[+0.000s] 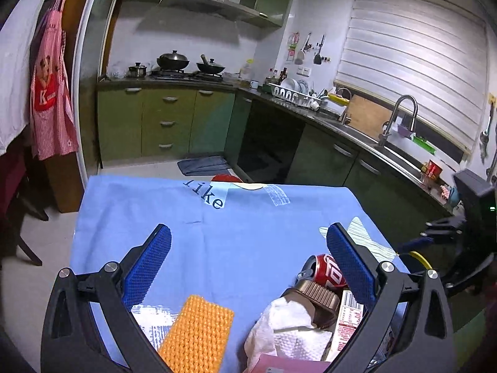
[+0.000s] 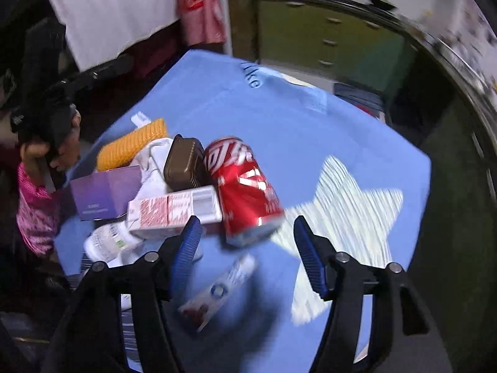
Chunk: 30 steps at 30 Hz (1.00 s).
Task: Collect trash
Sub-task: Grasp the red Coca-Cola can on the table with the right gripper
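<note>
A pile of trash lies on a blue cloth-covered table point(image 1: 217, 248). It holds a red soda can point(image 2: 245, 186) on its side, a brown plastic tray point(image 2: 183, 164), a pink carton point(image 2: 174, 211), a purple box point(image 2: 105, 192), crumpled white tissue point(image 1: 289, 329), an orange sponge point(image 1: 198, 332) and a white bottle point(image 2: 108, 242). A flat wrapper point(image 2: 220, 292) lies apart, near my right gripper. My left gripper point(image 1: 248, 264) is open above the table, its right finger beside the can point(image 1: 326, 272). My right gripper point(image 2: 245, 236) is open and empty just before the can.
Green kitchen cabinets point(image 1: 167, 121), a stove with pans point(image 1: 186, 65), a sink with a tap point(image 1: 397, 118) and a dish rack point(image 1: 295, 93) line the walls beyond the table. A dark mat point(image 1: 205, 164) lies on the floor. A red apron point(image 1: 49, 93) hangs at left.
</note>
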Available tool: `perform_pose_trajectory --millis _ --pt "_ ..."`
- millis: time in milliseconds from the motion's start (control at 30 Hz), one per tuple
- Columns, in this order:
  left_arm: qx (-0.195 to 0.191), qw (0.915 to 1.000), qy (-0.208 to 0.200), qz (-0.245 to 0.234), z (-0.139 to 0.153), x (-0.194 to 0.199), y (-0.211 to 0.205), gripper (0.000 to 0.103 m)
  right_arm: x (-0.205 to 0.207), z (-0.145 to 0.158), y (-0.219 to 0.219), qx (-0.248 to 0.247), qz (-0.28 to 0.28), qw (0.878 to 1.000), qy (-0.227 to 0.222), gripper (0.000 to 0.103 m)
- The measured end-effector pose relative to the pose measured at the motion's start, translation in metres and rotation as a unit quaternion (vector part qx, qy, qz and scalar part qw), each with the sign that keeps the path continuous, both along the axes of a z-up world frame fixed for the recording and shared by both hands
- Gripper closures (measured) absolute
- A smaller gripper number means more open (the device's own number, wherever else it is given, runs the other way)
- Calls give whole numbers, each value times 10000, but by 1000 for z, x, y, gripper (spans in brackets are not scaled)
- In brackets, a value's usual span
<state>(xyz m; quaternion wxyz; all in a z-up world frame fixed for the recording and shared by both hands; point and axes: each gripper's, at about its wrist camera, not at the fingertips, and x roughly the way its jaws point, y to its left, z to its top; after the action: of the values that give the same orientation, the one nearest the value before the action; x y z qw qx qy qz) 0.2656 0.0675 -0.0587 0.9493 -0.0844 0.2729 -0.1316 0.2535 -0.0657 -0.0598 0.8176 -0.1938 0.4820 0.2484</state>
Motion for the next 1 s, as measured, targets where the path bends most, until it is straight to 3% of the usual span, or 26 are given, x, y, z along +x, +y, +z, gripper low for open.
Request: perform_pose_trajectory --millis 200,433,900,933,1000 --pt "-73 9999 122 55 -11 1 0 5 30 -22 16 -344 482 9976 368 42" --pt "-43 9999 124 7 -13 2 -5 5 46 -40 21 -511 678 9943 638 42" --pt "-83 9996 262 -45 -21 3 -7 5 81 -69 37 -288 866 9882 1227 43" --pt "-84 9996 267 -42 -21 2 -7 5 82 -69 37 -264 866 9883 1229 50" --pt "-97 9995 290 -41 -22 2 -7 5 83 -69 35 -262 813 9894 1173 52"
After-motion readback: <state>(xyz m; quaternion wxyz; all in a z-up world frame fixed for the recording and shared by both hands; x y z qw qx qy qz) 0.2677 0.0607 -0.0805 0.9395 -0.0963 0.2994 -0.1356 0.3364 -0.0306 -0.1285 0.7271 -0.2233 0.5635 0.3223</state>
